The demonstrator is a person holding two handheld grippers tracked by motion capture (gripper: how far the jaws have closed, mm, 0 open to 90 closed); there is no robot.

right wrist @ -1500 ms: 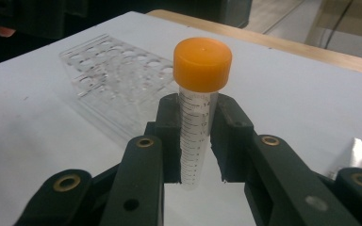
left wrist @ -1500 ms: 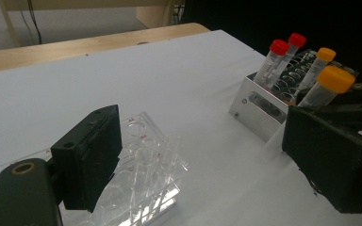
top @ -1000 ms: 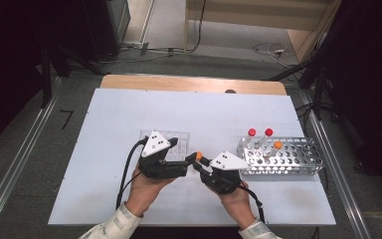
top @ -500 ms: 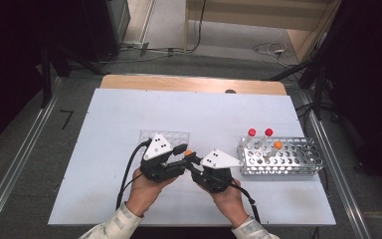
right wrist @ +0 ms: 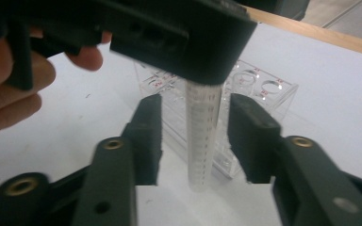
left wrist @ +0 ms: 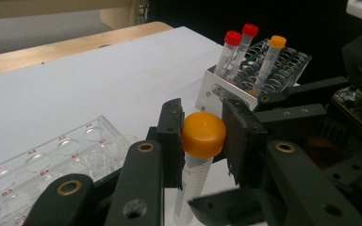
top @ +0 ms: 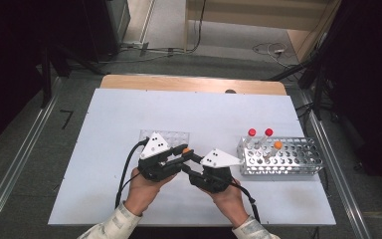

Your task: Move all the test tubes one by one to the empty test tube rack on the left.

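On the table (top: 129,114): white top, both your grippers meet near the front middle.
Metal rack (top: 298,158): off to your right, holding three capped tubes.
Clear rack (top: 176,135): just behind your grippers.
Left gripper (left wrist: 202,141): jaws just closed, now clamped on the orange cap.
Right gripper (right wrist: 195,136): jaws just opened, pads standing off both sides of the tube.
Tube (left wrist: 195,176): upright, hanging from your left gripper.
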